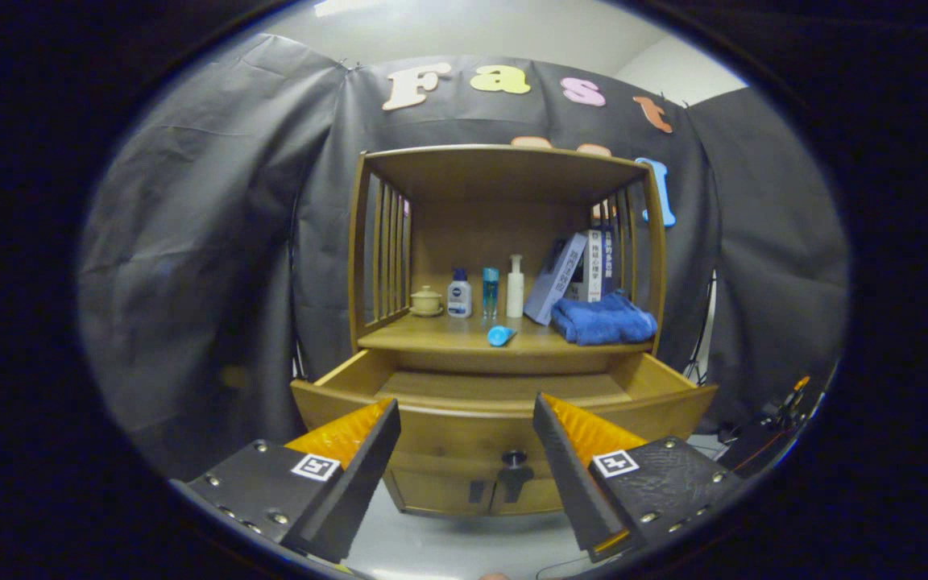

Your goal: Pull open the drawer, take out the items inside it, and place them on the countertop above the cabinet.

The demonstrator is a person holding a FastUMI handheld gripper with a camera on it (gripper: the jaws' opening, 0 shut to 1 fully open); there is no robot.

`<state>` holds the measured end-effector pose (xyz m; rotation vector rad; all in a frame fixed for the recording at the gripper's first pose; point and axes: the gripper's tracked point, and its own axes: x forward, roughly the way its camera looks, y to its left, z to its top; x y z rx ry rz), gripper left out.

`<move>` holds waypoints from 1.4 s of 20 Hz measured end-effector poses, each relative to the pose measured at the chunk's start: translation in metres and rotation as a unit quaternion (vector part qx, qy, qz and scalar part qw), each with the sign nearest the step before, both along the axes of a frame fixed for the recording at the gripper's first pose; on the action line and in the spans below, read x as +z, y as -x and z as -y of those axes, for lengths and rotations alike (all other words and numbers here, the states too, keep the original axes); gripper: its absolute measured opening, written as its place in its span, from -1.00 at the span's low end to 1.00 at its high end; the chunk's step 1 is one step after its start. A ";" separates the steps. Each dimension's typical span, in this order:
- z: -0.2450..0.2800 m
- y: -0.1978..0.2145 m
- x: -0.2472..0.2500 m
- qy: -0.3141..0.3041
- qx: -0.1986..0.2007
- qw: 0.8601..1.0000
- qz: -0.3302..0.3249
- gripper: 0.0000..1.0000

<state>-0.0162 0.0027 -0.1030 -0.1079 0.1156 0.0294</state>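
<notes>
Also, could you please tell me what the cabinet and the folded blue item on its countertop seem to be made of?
The honey-brown cabinet looks like varnished wood: faint grain, soft sheen. The folded blue towel appears to be fuzzy terry cloth, matte, with soft folds. The gripper's fingers stand open before the open drawer.

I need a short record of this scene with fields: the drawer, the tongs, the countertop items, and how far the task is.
drawer: drawer pulled open; the visible part of its floor is bare
tongs: tongs open, holding nothing, in front of the drawer front, knob seen between the fingers
countertop: countertop carries a small lidded jar, three upright bottles, a blue tube lying down, a folded blue towel, leaning books
task: drawer opened; I cannot tell whether anything remains near its front
</notes>
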 end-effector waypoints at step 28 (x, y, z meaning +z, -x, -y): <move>0.027 -0.049 -0.093 -0.037 -0.029 0.997 -0.060 0.95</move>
